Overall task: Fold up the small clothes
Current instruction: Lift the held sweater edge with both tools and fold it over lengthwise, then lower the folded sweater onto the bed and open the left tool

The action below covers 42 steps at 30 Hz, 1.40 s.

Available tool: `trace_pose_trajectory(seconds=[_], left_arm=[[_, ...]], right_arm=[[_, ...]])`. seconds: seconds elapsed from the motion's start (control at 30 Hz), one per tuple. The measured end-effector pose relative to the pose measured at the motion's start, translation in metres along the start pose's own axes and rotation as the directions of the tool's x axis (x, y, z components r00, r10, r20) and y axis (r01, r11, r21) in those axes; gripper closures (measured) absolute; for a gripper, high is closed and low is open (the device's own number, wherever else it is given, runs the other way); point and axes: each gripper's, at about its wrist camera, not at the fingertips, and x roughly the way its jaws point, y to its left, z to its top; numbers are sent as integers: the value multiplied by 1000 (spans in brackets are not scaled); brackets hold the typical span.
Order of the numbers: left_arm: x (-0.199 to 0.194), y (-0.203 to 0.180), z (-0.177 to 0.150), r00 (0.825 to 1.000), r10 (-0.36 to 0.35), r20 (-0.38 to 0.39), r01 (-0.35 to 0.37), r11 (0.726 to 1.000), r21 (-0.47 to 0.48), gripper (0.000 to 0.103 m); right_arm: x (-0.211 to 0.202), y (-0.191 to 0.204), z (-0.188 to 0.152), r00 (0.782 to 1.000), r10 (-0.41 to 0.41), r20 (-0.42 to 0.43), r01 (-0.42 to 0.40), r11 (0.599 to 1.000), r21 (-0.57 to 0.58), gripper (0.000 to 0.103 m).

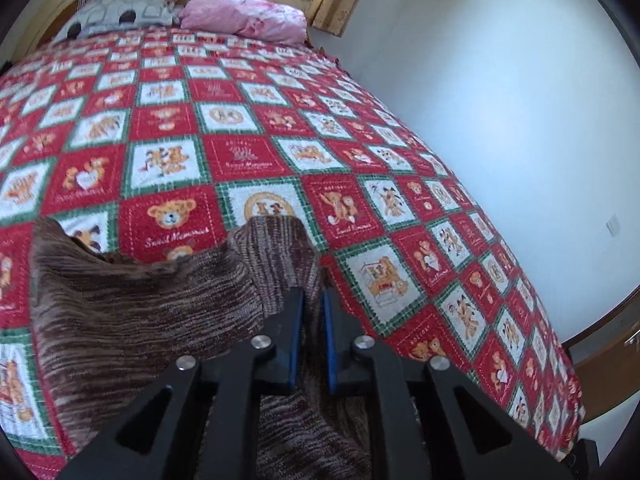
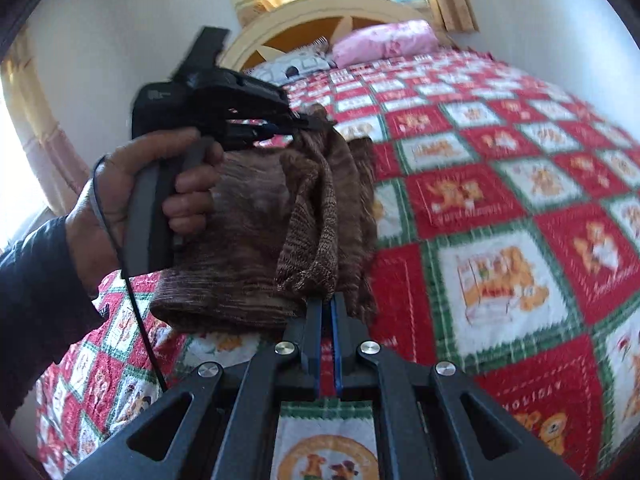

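A brown knitted garment (image 1: 132, 300) hangs between my two grippers above the bed. My left gripper (image 1: 313, 294) is shut on one edge of it, with cloth bunched between the blue pads. In the right wrist view the garment (image 2: 256, 236) droops in folds. My right gripper (image 2: 327, 300) is shut on its lower edge. The left gripper (image 2: 316, 122), held in a hand, pinches the garment's upper edge further back.
The bed carries a red, green and white teddy-bear quilt (image 1: 240, 128). A grey patterned pillow (image 1: 120, 12) and a pink pillow (image 1: 244, 16) lie at the headboard. A white wall (image 1: 500, 100) runs along the bed's right side.
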Motion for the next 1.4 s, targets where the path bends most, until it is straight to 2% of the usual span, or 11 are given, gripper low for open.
trace_pose_trajectory(seconds=[0.07,0.2,0.43,0.47,0.53,0.63,0.83,0.9,1.07,1.23,1.4], left_arm=[[-18,-9,-5,1000,1,27,-3,998,61,87],[-61,-12,-34,990,73,119,-95,977,190,47],[-85,24,-97,968,200,154,-227,957,181,45],[-83,28,-101,967,205,149,-229,959,166,45],[-75,34,-105,974,201,107,-214,968,135,45],[-62,36,-112,969,235,76,-244,959,142,42],[-58,55,-128,978,203,43,-206,975,82,27],[-61,62,-130,984,173,39,-175,983,54,25],[-71,63,-142,983,173,58,-176,984,36,25],[-77,67,-148,984,166,67,-167,986,3,25],[-78,63,-154,981,187,61,-188,982,24,21]], right_arm=[[-5,-7,-2,1000,-11,1,11,1000,20,100],[-19,-19,-3,997,-72,23,71,996,54,99],[-28,26,49,991,38,132,-23,993,-112,95],[-22,34,57,989,74,124,-57,989,-135,87],[-1,48,74,987,145,67,-134,981,-142,34],[44,54,93,984,172,-53,-176,978,-108,34],[96,2,89,982,-83,-171,81,997,-21,41],[84,-15,83,989,-11,-146,19,999,49,41],[27,0,68,995,-95,-15,94,994,-49,43],[1,25,37,1000,-18,-13,16,991,-132,81],[15,19,9,988,-136,-67,120,973,-199,86]])
